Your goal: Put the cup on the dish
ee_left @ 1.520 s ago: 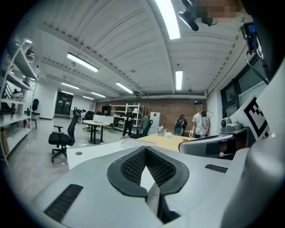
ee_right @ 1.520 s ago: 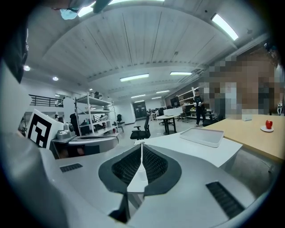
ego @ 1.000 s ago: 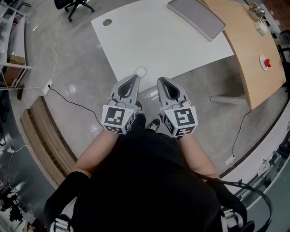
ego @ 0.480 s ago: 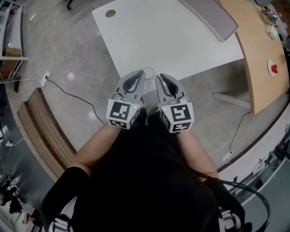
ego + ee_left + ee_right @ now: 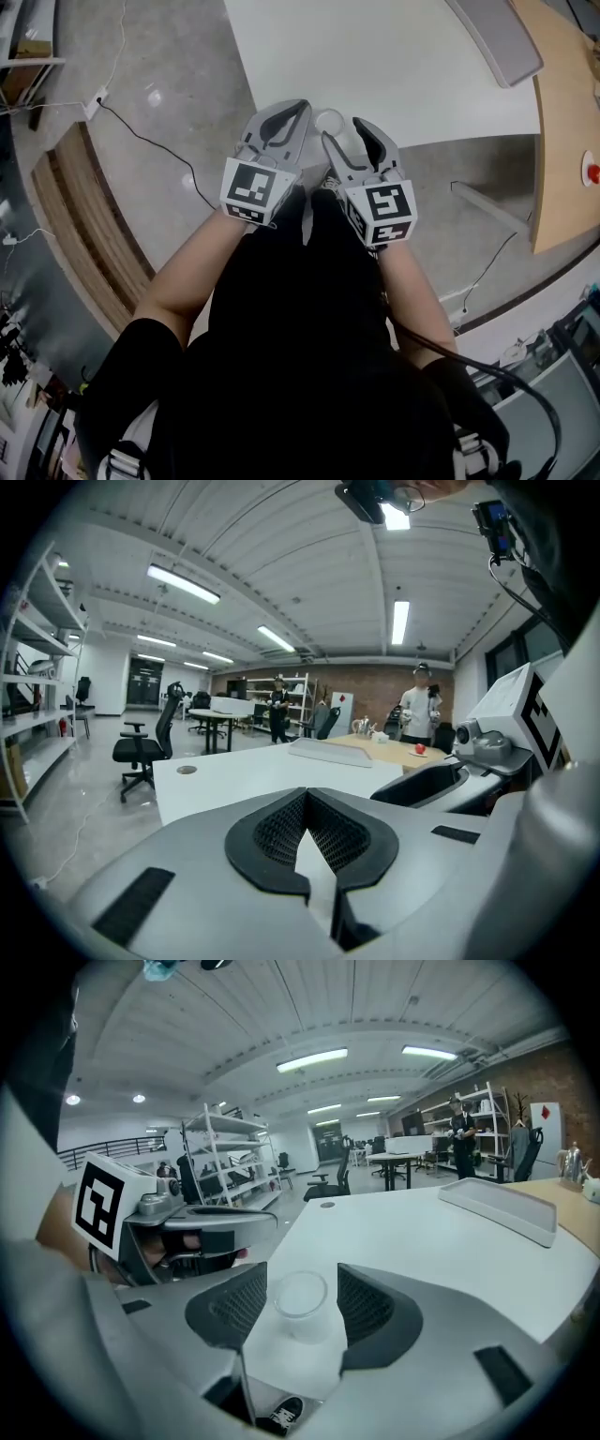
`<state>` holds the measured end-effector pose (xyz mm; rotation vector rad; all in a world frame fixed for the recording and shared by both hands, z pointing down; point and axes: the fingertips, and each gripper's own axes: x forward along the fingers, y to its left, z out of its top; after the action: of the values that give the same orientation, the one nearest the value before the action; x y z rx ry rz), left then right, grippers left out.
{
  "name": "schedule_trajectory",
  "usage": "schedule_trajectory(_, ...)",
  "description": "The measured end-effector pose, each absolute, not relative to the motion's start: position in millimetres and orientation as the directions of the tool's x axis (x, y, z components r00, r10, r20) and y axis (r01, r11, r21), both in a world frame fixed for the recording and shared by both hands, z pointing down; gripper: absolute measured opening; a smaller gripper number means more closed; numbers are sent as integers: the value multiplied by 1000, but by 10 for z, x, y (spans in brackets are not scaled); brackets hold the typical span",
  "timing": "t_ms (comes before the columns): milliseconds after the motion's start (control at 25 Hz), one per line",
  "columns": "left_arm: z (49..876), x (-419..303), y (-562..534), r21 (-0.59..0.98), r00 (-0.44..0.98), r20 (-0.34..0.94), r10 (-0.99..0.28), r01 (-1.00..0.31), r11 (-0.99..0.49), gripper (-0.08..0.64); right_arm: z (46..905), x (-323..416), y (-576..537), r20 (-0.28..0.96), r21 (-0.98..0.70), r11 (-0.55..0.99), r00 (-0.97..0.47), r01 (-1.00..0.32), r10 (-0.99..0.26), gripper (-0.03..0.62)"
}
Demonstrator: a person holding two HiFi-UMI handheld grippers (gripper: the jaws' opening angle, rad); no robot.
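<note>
Cup [image 5: 300, 1302] stands upright near the white table's [image 5: 422, 1241] front edge, between the right gripper's [image 5: 345, 136] jaws, which have just been opening and are clear of it. The left gripper [image 5: 305, 794] is closed and empty. Step in hand appears to be the grasp: next, close squarely and gently on the cup wall.

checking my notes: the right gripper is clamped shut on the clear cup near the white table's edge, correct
Not clamped. In the right gripper view the right gripper has its jaws apart, just opening, with the clear cup untouched in the gap, near the edge of the white table.
</note>
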<state>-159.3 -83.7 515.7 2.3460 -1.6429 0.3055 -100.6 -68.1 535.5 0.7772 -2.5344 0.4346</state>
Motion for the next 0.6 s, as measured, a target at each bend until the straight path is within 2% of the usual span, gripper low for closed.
schedule_trajectory(200,5296,-1703,-864,73,324,310,-894,-945,-318,6,5536,-982,-668,514,-156,813,-749,-561,-419,223)
schedule_trajectory(600,5557,-1834,-808,73,296,318,-901,-955,-289,6,5894,-1066,-582,551,-153,836,-748,-527,-371,258)
